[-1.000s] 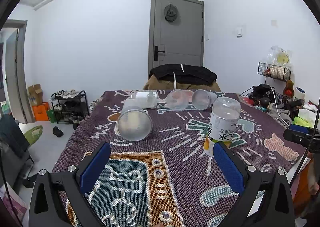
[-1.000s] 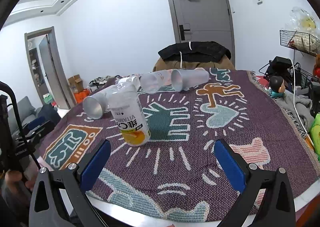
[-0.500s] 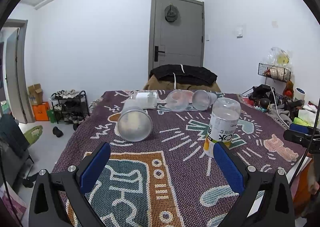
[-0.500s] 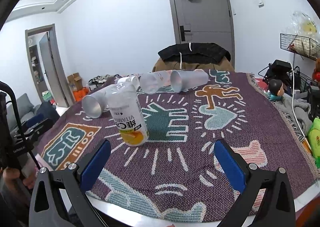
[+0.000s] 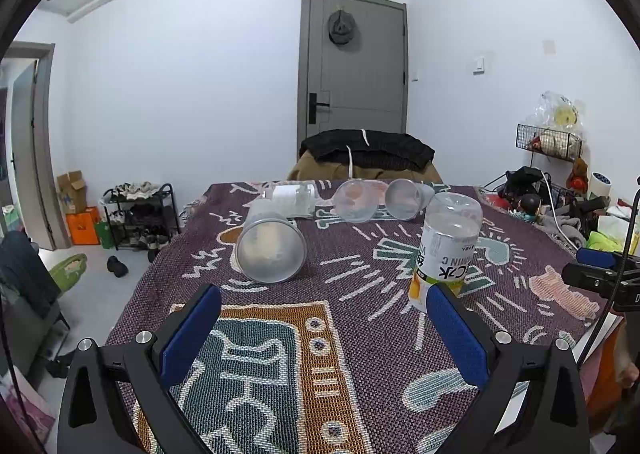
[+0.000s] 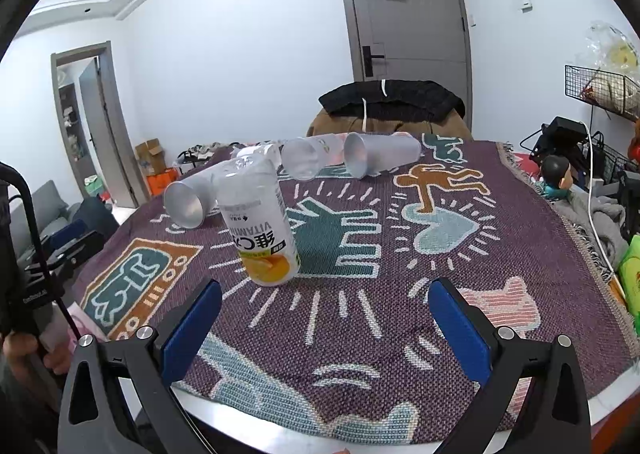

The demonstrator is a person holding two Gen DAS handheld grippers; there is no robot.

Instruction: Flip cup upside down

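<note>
A clear cup with an orange-and-white label (image 5: 444,250) stands upside down on the patterned cloth; it also shows in the right wrist view (image 6: 260,222). A frosted cup (image 5: 271,246) lies on its side, mouth toward me, left of it, also seen in the right wrist view (image 6: 190,200). More clear cups (image 5: 356,200) lie on their sides at the far edge. My left gripper (image 5: 324,324) is open and empty, short of both near cups. My right gripper (image 6: 324,318) is open and empty, below the labelled cup.
The table (image 6: 552,246) carries a purple patterned cloth. A chair with a black jacket (image 5: 366,152) stands behind it. Clutter and a wire rack (image 5: 548,142) sit at the right, a shoe rack (image 5: 140,214) at the left. The right gripper's body (image 5: 600,274) shows at the table's right edge.
The right wrist view has drifted slightly; the labelled cup sits a little further left. The left gripper has barely moved. Both grippers stay open.
</note>
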